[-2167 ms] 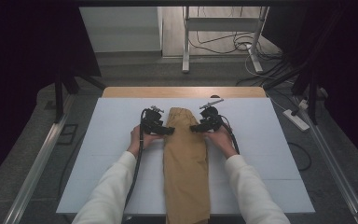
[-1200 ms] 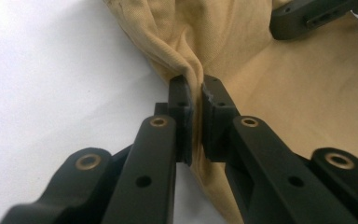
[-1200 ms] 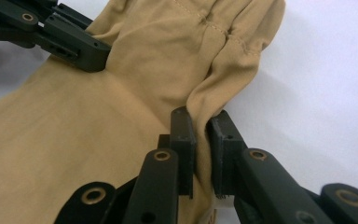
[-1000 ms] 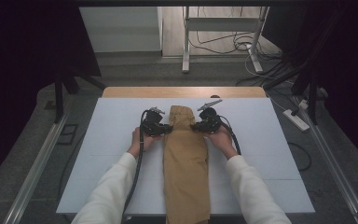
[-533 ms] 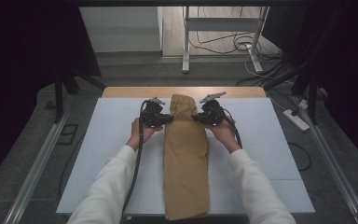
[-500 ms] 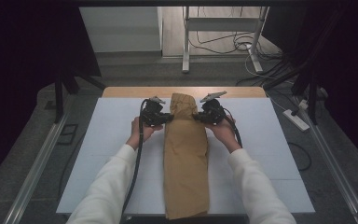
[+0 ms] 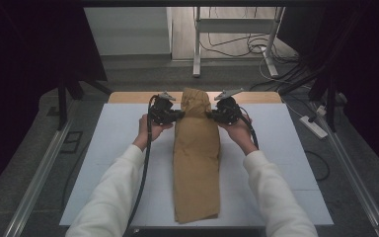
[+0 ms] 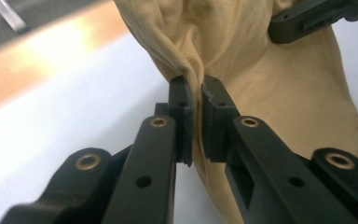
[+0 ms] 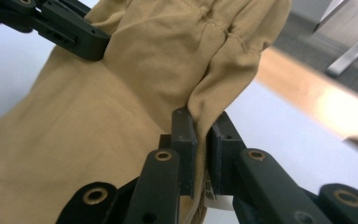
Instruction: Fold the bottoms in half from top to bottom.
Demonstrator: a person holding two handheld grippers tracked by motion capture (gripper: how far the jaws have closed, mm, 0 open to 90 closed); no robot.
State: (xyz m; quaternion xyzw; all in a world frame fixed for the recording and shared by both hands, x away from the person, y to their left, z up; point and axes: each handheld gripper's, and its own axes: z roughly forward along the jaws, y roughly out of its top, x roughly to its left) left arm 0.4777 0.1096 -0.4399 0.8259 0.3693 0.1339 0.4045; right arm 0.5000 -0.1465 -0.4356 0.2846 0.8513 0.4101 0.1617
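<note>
A long tan folded garment [image 7: 196, 158] lies down the middle of the white table top [image 7: 103, 163], its far end raised off the surface. My left gripper [image 7: 178, 115] is shut on the garment's left edge [image 8: 186, 70] near that far end. My right gripper [image 7: 211, 116] is shut on the right edge [image 9: 214, 93] opposite. In each gripper view the cloth is pinched between the two black pads, and the other gripper's jaw shows at the top. The near end of the garment still rests on the table.
A wooden strip [image 7: 128, 97] runs along the table's far edge. Metal rails [image 7: 39, 168] flank both sides. A stand [image 7: 237, 34] and loose cables lie on the floor behind, and a power strip [image 7: 315, 126] sits at the right.
Both grippers have risen with the garment's far end, which now stands higher above the table. The cloth's near end has slid slightly away from the front edge.
</note>
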